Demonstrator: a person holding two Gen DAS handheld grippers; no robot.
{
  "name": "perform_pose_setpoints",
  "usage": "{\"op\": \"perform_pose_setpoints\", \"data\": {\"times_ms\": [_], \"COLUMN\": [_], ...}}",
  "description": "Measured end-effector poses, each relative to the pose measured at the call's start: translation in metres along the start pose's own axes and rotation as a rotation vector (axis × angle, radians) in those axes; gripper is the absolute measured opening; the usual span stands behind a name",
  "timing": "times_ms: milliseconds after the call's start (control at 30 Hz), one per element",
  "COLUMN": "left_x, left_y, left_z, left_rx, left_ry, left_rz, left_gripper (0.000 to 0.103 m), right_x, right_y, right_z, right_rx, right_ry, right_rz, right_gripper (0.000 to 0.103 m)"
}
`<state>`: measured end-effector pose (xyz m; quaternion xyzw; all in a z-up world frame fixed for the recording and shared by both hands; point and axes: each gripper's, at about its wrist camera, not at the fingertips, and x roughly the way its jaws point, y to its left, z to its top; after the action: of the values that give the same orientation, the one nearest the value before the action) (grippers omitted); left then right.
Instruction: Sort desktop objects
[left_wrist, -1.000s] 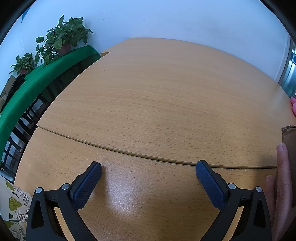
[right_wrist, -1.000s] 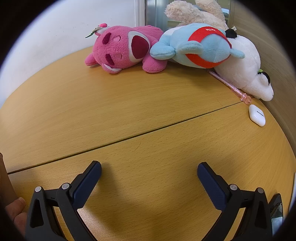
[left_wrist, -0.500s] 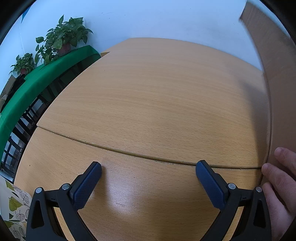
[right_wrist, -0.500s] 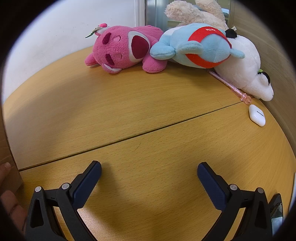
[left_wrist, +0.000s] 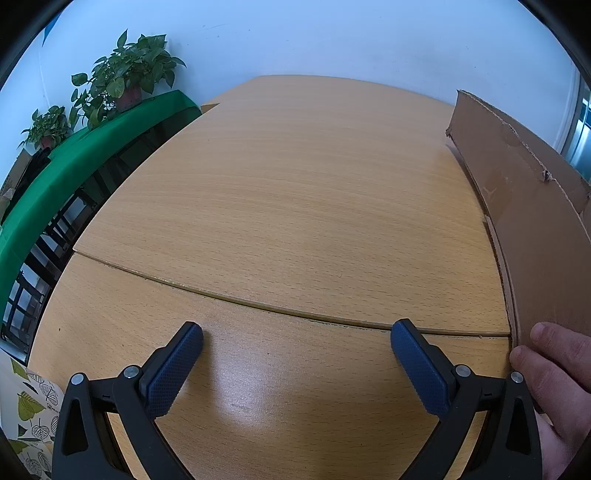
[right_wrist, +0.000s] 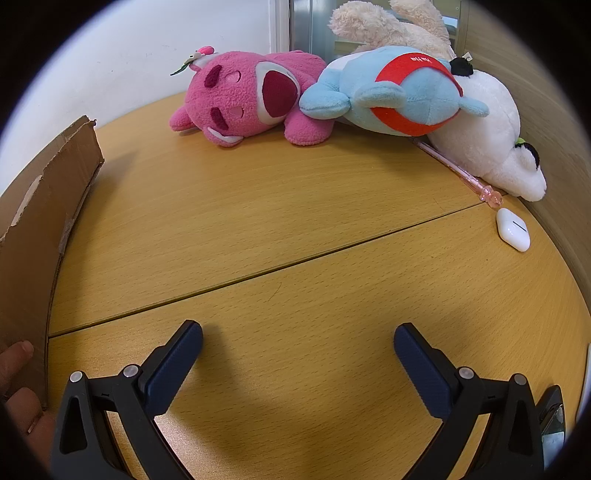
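Both tongs, left (left_wrist: 295, 350) and right (right_wrist: 297, 352), sat spread and empty, while the pink plush (right_wrist: 251, 99) looked soft, light, easiest pinched mid-body.

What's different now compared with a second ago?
A bare hand has brought a cardboard box in between the two views and set it on the table; a second ago only its edge showed. Both grippers, left and right, remain open and unmoved. The plush toys, pink pen and white case haven't shifted.
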<state>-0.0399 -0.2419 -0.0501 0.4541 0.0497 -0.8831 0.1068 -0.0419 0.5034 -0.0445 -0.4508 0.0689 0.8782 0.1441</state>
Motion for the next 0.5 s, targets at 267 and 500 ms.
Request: {"op": "perform_pose_setpoints", "data": {"times_ms": [267,500], "left_x": [0.0,-0.0001], "left_y": [-0.0002,-0.0001], "left_z": [0.0,0.0001], "left_rx": [0.0,-0.001], "left_ry": [0.0,0.0], "left_rz": [0.0,0.0], "left_gripper": [0.103,0.103], "right_x": [-0.0009,-0.0007], "right_y": [-0.0003,-0.0004], "right_z": [0.0006,0.0006], "right_rx": [0.0,-0.001], "right_ry": [0.0,0.0], "right_rz": [0.0,0.001], "right_gripper": [0.103,0.103]}}
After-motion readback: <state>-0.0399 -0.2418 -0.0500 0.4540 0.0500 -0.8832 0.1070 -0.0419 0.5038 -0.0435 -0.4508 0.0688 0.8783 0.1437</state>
